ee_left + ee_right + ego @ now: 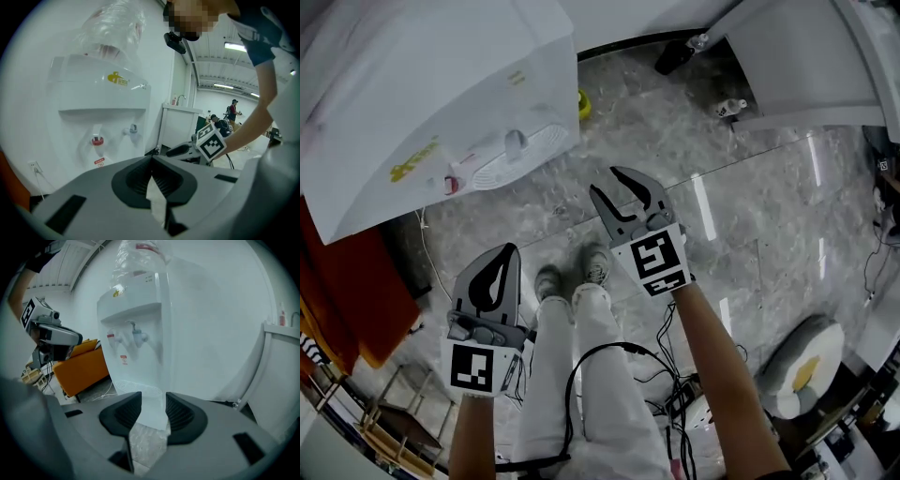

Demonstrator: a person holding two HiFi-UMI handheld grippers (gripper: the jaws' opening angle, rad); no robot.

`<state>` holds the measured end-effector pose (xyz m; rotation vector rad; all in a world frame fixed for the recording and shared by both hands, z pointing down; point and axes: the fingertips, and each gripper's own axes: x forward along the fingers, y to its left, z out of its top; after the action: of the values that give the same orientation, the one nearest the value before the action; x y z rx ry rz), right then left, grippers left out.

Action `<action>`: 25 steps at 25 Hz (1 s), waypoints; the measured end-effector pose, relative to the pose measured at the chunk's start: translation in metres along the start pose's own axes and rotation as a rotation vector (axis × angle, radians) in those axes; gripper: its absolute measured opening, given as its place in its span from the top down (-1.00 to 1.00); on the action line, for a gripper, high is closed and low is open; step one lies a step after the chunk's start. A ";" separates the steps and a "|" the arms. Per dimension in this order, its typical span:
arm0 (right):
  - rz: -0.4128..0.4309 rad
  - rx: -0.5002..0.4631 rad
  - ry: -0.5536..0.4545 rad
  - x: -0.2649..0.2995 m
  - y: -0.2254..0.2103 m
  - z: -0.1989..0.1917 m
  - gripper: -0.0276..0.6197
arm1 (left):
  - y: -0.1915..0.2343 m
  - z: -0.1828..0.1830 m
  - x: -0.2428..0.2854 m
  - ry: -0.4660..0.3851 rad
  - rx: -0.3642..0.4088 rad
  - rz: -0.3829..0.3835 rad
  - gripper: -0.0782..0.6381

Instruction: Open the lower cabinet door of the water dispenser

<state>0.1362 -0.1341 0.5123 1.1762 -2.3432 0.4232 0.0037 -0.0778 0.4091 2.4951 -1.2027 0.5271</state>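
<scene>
Marble floor (750, 187); water dispenser (431, 84) upright, facing person (600, 375)

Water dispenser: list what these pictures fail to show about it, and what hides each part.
Lower cabinet door: left gripper view, behind the left gripper; head view, under the water dispenser's top.
Bottle: cut off by the right gripper view's top edge.
Label below the red tap: too small to read.

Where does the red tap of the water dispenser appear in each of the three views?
Head view: red tap at left, above the middle, on the water dispenser.
Left gripper view: red tap left of centre, slightly below the middle.
Right gripper view: red tap left of centre, above the middle.
Shared landmark: the yellow logo on the dispenser, seen in all three.
</scene>
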 end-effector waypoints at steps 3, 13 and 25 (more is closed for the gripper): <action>0.024 -0.021 0.023 0.018 -0.001 -0.017 0.45 | -0.001 -0.013 0.005 0.016 0.004 -0.001 0.76; 0.064 -0.014 0.089 0.087 -0.016 -0.071 0.36 | -0.001 -0.047 0.015 0.066 -0.010 -0.002 0.76; 0.085 -0.012 0.128 0.159 -0.039 -0.105 0.18 | 0.013 -0.068 0.040 0.070 0.009 -0.003 0.76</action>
<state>0.1149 -0.2128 0.6893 1.0163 -2.2875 0.4986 0.0037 -0.0833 0.4893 2.4634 -1.1731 0.6149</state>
